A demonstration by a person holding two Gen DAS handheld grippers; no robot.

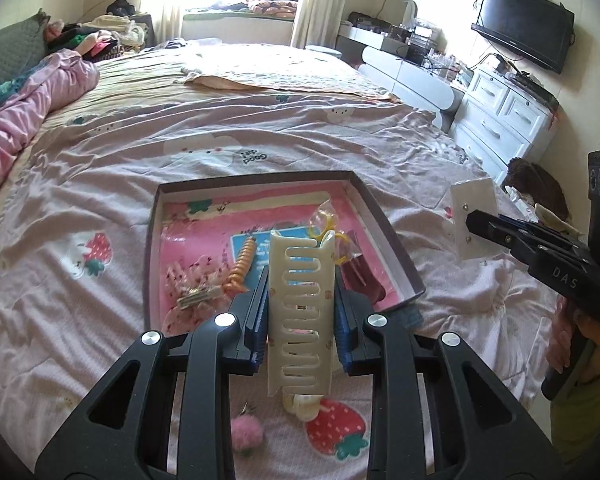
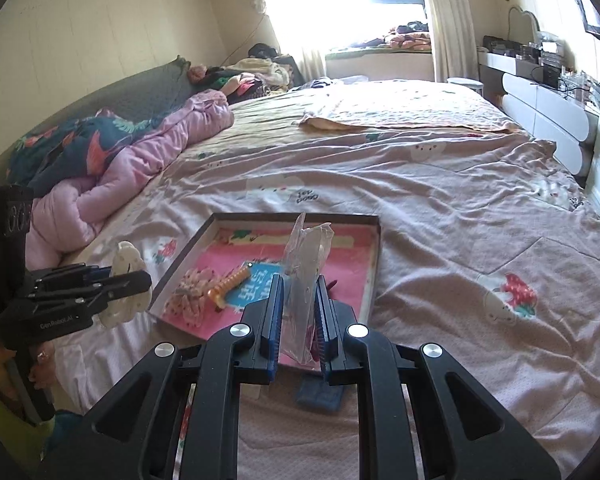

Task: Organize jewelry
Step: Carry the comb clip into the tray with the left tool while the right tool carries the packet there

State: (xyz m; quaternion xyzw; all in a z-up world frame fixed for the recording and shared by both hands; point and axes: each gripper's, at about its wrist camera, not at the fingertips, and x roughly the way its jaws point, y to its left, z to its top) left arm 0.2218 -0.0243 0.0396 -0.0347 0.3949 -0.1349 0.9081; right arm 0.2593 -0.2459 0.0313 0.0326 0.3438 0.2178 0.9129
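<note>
- The left gripper (image 1: pixel 300 280) is clamping a cream plastic hair clip (image 1: pixel 300 312) between its blue pads, holding it in the air above the near edge of a shallow tray (image 1: pixel 396 248) that is resting on the bed (image 1: pixel 260 128).
- The clip's long axis is running along the fingers, pointing away from the camera toward the tray; its toothed, slotted face is turned up toward the lens, and its far end is sticking out well past the fingertips.
- The clip is looking light, stiff and smooth, so it is likely to slide or twist if squeezed only near one end. The pads are gripping its two long edges around the middle, which seems the steadiest place.
- Inside the tray an orange spiral hair tie (image 1: pixel 242 266), a small gold clip (image 1: pixel 198 296), a yellow piece in a clear wrapper and a dark red item are lying on a pink liner.
- On the bedcover just in front of the tray a pink pompom (image 1: pixel 247 436) is lying loose.
- The right gripper (image 2: pixel 298 300) is closed on a clear plastic packet (image 2: pixel 304 264), holding it up over the near side of the tray.
- The packet is standing nearly upright, its long axis rising from the pads and leaning slightly right. In the left wrist view it is showing as a pale card, so it may be stiffer than it appears; what it contains cannot be made out.
- The packet is seeming very light, thin and slick, easily creased, and its lower end is where the pads are pinching it.
</note>
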